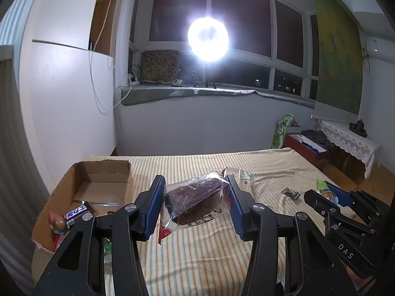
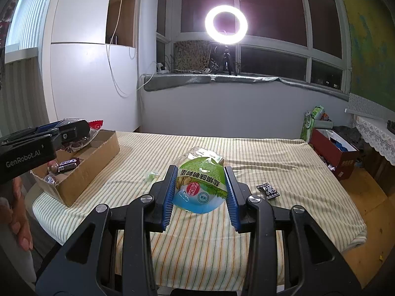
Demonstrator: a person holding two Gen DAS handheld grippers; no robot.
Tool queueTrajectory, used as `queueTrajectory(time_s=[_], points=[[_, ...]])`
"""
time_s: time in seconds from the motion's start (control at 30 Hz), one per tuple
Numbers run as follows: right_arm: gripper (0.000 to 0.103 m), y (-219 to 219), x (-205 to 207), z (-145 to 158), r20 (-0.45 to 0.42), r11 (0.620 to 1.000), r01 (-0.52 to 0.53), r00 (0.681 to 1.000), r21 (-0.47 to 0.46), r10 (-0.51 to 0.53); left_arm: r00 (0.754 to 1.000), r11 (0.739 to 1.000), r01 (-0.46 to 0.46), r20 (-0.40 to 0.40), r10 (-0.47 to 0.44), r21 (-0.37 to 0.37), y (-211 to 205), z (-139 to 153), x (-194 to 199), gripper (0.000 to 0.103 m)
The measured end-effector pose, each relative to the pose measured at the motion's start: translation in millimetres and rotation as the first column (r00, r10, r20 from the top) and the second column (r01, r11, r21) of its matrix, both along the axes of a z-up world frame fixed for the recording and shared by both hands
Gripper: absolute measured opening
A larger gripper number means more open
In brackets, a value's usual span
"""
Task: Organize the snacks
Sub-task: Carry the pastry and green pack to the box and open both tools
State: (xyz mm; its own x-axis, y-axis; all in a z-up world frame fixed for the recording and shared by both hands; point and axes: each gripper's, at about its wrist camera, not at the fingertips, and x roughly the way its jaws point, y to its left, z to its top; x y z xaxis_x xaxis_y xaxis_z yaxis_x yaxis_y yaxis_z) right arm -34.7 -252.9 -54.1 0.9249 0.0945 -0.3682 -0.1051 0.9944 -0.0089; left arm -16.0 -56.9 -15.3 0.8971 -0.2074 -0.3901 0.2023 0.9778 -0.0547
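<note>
The bed (image 2: 246, 162) with its striped cover carries everything, and the cardboard box (image 2: 98, 157) sits at its left edge, already holding a chocolate bar (image 2: 68, 164) and other small sweets. The left gripper (image 1: 196, 197) is clamped on a clear packet of dark snack (image 1: 195, 202), lifted off the bed and, in the right wrist view, hanging over the box's far end. The right gripper (image 2: 201, 187) is clamped on a green and blue snack pouch (image 2: 201, 185), held above the middle of the bed, well apart from the box.

To do this well, I would lower the dark packet into the empty far part of the box before letting go, then bring the pouch across only once the left gripper has cleared. A small dark sachet (image 2: 267, 190) and a pale green sweet (image 2: 152, 175) remain on the cover.
</note>
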Motion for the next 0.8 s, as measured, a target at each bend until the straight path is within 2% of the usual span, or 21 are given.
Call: queueTrajectory(time_s=[0.2, 0.5, 0.6, 0.8], points=[[0.038, 22, 8, 2, -0.011, 0.999, -0.022, 1.000, -0.031, 0.022, 1.000, 1.000, -0.007, -0.001, 0.007, -0.017, 12, -2, -1, 0.048], [0.039, 109, 32, 7, -0.039, 0.984, -0.139, 0.990, -0.112, 0.136, 0.996, 0.993, -0.085, 0.000, 0.085, -0.084, 69, -6, -2, 0.048], [0.039, 144, 41, 6, -0.050, 0.970, -0.206, 0.978, -0.129, 0.201, 0.992, 0.986, -0.126, -0.002, 0.127, -0.106, 93, -7, -2, 0.048], [0.039, 219, 52, 2, -0.065, 0.919, -0.370, 0.929, -0.134, 0.364, 0.967, 0.957, -0.256, -0.023, 0.255, -0.140, 150, -15, -8, 0.048]])
